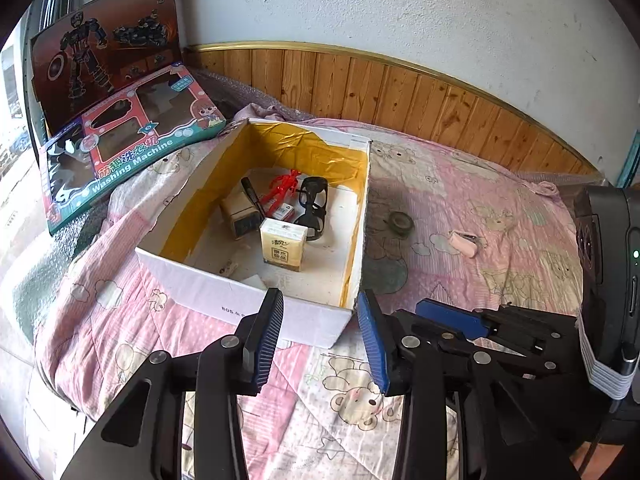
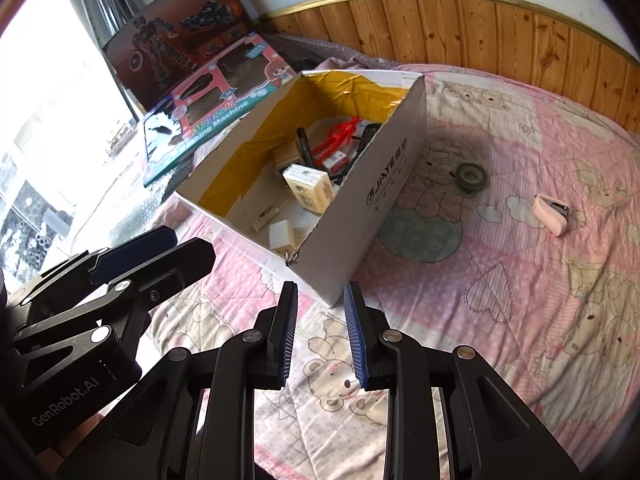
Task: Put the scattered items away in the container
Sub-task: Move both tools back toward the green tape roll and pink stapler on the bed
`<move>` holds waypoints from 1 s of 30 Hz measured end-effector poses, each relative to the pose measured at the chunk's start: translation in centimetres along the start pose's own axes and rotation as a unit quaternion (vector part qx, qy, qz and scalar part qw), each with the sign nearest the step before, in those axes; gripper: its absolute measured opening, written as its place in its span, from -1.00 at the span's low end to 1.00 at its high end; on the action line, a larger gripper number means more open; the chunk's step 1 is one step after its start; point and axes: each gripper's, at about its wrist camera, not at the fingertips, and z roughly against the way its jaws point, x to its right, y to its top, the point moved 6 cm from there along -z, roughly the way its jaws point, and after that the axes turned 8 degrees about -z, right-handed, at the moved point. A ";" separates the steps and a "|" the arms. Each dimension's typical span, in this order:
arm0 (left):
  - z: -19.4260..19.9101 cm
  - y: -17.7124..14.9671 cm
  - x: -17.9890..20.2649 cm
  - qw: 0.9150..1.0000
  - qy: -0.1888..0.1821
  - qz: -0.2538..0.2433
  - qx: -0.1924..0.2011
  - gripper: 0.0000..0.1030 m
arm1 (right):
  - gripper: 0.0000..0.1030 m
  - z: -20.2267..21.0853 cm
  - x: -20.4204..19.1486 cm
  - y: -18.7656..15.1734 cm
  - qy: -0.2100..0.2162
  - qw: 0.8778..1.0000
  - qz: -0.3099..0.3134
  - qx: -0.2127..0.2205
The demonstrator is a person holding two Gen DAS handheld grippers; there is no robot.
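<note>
Left gripper (image 1: 320,300) is hovering just short of the near wall of the cardboard box (image 1: 256,304), jaws spread apart, nothing between the pads. Right gripper (image 2: 320,292) is hovering near the box's near corner, jaws likewise apart w/ nothing held.

Box is sitting open-topped on the pink quilt (image 1: 460,184), interior lined w/ yellow tape. Inside it are lying:
- tissue pack (image 1: 283,243), approx. centre
- red figure (image 1: 282,186), toward the far end
- black glasses (image 1: 314,208), next to the red figure
- black marker (image 1: 253,196), resting across a small brown carton (image 1: 239,216)

Items outside the box, on the quilt to its right:
- tape roll (image 2: 472,176), near the box's side wall but not touching
- pink stapler (image 2: 552,208), further right, well apart from the box

Two toy boxes (image 1: 120,136) are leaning at the far left, beyond the box.
</note>
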 end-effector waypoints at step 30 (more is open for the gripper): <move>-12.6 2.3 14.6 0.991 -0.064 -0.092 -0.074 -0.07 | -0.47 1.7 20.8 -2.2 -0.015 0.981 -0.191 0.031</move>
